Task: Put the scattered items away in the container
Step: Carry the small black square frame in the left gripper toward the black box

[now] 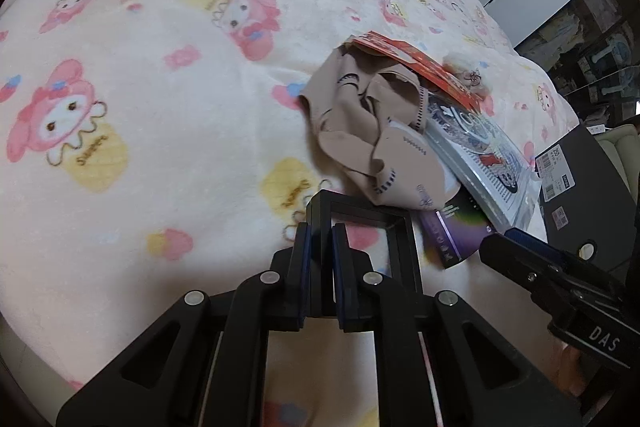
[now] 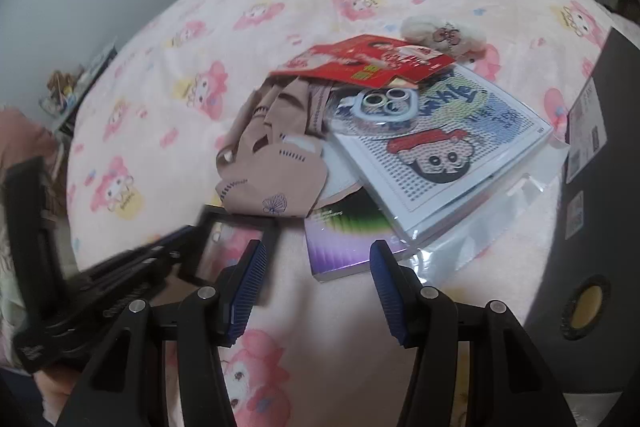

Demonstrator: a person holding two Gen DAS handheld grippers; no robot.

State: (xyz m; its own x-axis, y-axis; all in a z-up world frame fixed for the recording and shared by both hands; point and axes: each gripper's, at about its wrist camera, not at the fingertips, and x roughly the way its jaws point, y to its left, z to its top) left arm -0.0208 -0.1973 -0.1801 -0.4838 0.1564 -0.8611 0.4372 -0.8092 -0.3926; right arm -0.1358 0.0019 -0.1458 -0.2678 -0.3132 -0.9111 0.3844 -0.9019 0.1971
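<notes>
My left gripper (image 1: pixel 320 231) is shut on the left side of a small black square frame (image 1: pixel 412 247) with a see-through middle, held just above the blanket. The frame (image 2: pixel 240 217) also shows in the right wrist view, beside the blurred left gripper (image 2: pixel 188 233). My right gripper (image 2: pixel 316 251) stands open with nothing between its pads, just short of a purple box (image 2: pixel 348 243). A pile lies beyond: beige cloth pieces (image 2: pixel 276 171), a red packet (image 2: pixel 368 63), a bagged bead-picture kit (image 2: pixel 440 147) and a fluffy white charm (image 2: pixel 440 31). A black box (image 2: pixel 600 227) sits at the right.
Everything rests on a cream blanket with pink cartoon prints (image 1: pixel 160 107) covering a bed. The black box (image 1: pixel 580 179) carries white labels and a round vent hole. Furniture and shelves stand past the bed's right edge; a pale wall lies at the left.
</notes>
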